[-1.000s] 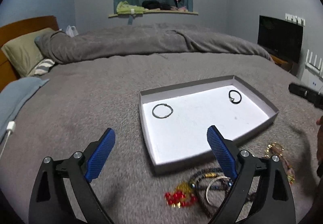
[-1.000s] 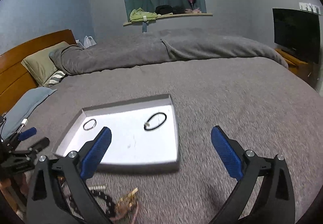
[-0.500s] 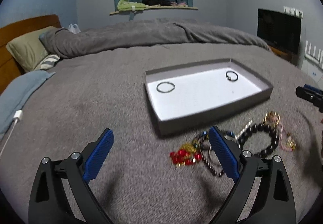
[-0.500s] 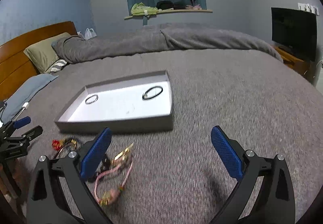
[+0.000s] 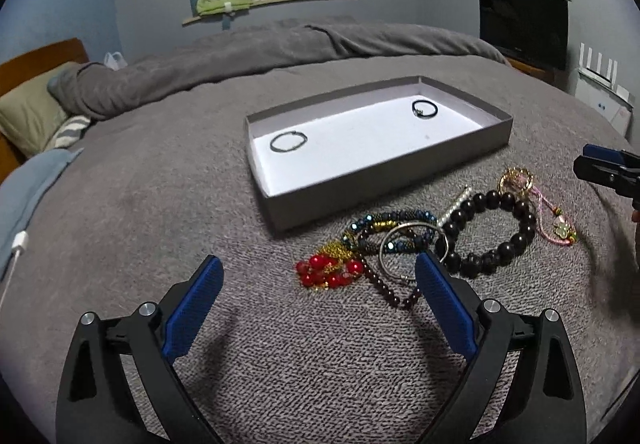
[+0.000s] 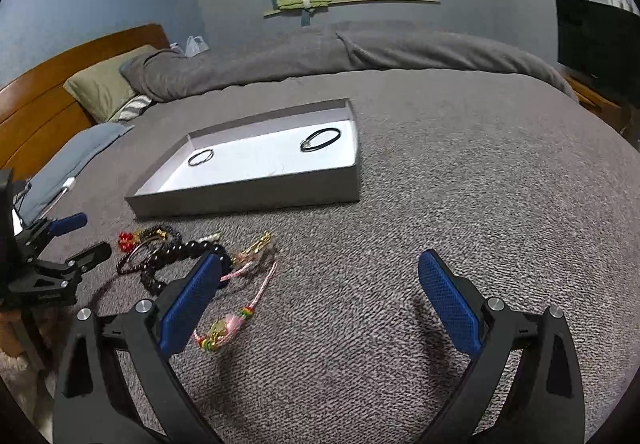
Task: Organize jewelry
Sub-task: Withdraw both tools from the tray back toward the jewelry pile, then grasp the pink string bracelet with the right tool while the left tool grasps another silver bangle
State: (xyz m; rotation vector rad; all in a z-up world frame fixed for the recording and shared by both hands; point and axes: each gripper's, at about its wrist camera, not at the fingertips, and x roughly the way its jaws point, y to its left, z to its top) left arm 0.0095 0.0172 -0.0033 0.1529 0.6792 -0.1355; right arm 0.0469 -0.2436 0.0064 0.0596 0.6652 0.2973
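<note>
You pulled both grippers back off the tray; the jewelry pile came into view ahead of your left gripper. Both pairs of fingers were spread, empty. Next grab looked set up, two rings already in.

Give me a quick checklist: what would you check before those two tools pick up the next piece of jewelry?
1. Left gripper open and holding nothing: ok.
2. Right gripper open and holding nothing: ok.
3. Tray has free floor; only two black rings lie inside: ok.
4. Jewelry pile in front of the left fingers: ok.
5. Pieces lie apart for a clean single pick: not ok, they overlap.
6. Pink cord bracelet free of the pile: cannot tell.
</note>
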